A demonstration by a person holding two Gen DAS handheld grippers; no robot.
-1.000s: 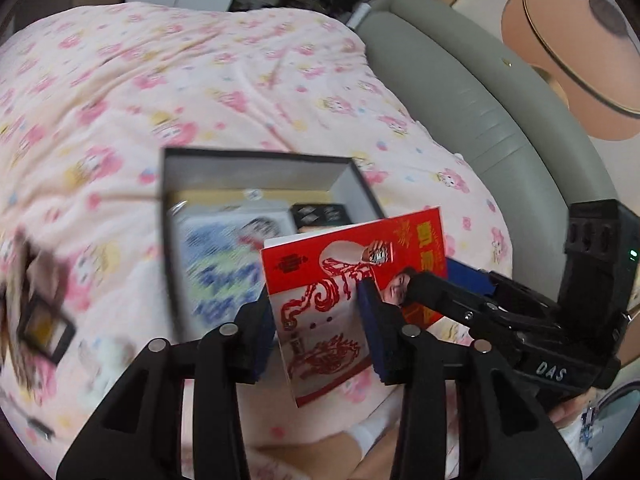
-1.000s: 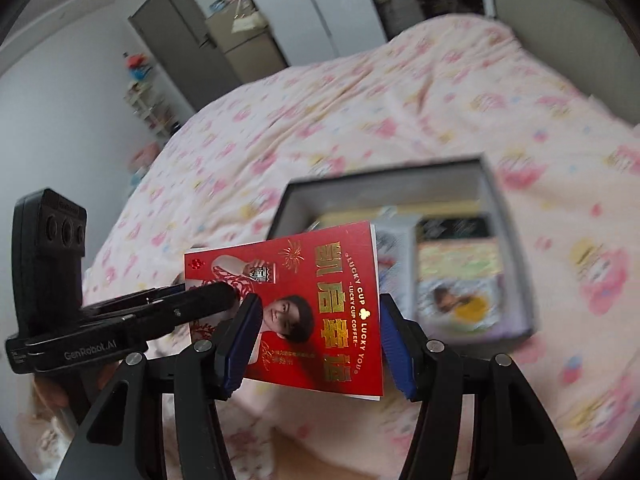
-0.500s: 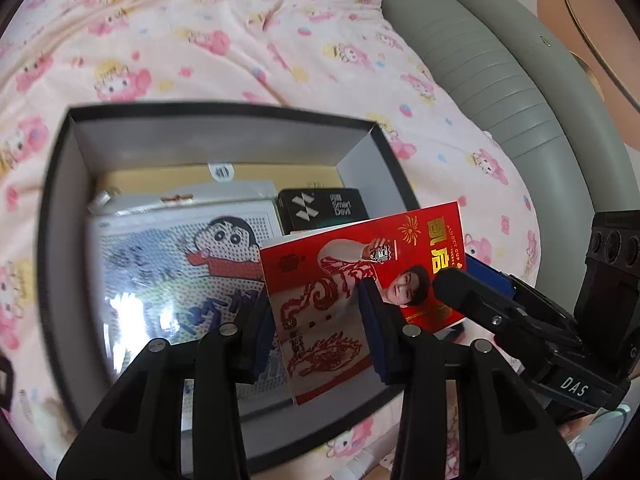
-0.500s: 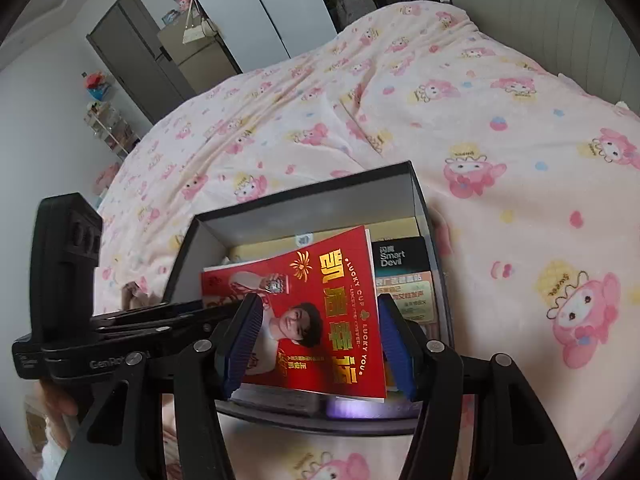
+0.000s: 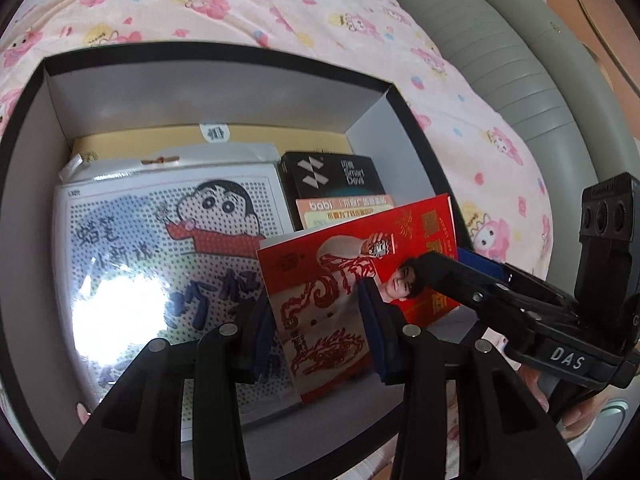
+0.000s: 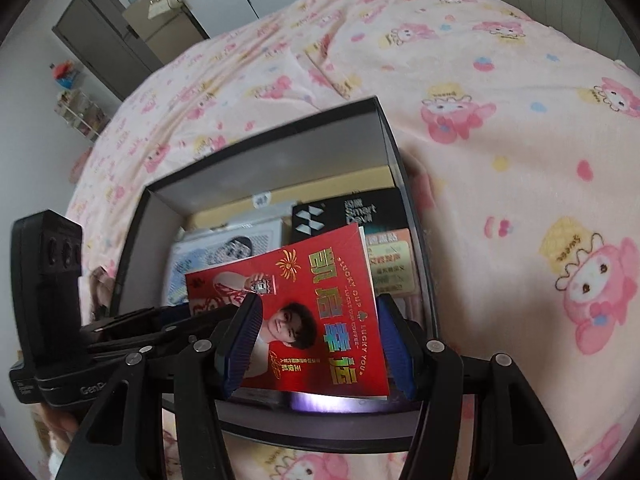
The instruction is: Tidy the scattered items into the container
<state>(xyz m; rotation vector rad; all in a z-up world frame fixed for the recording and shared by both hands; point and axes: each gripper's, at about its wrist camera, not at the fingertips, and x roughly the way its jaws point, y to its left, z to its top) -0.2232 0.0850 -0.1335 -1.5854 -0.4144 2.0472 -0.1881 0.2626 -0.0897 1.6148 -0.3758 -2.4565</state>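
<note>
Both wrist views, steeply downward, close over the same open box (image 5: pixel 208 92), opposite sides

Box (image 5: pixel 216 92): sits on the bed (image 5: pixel 248 4), open at the top; headboard (image 5: pixel 520 92) to its right in the left wrist view. In the box: a flat envelope (image 5: pixel 280 138) at the bottom along the far wall; a bagged cartoon sheet (image 5: pixel 160 248) over it on the left; a Smart Devil carton (image 5: pixel 332 176) on the right; a babi packet (image 5: pixel 344 210) just in front of that carton. Booklet (image 6: pixel 312 312): above the box's near right part, between the pads of both the left claw (image 5: pixel 316 336) and the right claw (image 6: pixel 316 348), the two claws side by side.
</note>
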